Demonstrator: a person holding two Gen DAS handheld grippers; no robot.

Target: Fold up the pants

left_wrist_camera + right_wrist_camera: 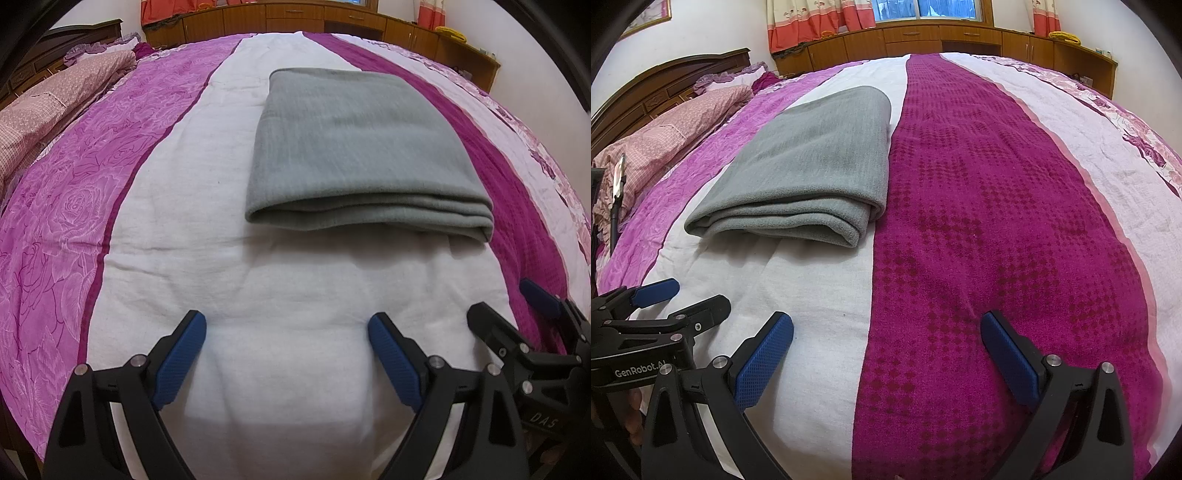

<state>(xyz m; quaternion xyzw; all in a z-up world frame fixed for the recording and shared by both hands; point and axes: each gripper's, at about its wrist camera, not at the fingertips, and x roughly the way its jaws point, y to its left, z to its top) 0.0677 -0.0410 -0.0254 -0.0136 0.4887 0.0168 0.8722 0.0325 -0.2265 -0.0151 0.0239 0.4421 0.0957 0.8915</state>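
The grey pants (354, 147) lie folded into a thick rectangle on the white stripe of the bed cover, folded edge toward me. In the right wrist view the grey pants (812, 166) sit ahead and to the left. My left gripper (287, 325) is open over bare white cover, well short of the pants, with nothing between its blue pads. My right gripper (886, 325) is also open, straddling the seam between the white and magenta stripes. Each gripper shows at the edge of the other's view: the right gripper (513, 308) and the left gripper (692, 295).
The bed cover (997, 184) has pink, white and magenta stripes. Pink pillows (665, 125) and a dark wooden headboard (665, 81) are at the far left. Wooden cabinets (923, 40) and red-trimmed curtains line the far wall.
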